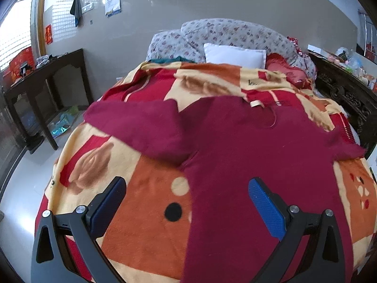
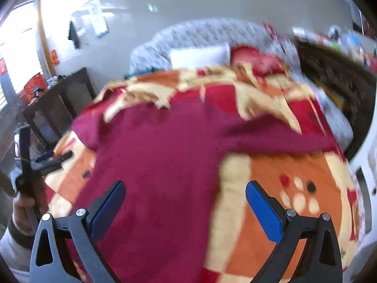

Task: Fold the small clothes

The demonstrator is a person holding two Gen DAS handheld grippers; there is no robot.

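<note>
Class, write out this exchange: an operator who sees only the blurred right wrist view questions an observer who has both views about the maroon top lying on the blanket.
Operator: My picture is smeared. Is the left gripper holding any cloth?
Observer: No. The left gripper is open and empty, one finger over the maroon top, the other over the blanket.
Operator: Which end of the top is the neckline?
Observer: The far end, towards the pillows; a small pale label shows at the neck edge there.
</note>
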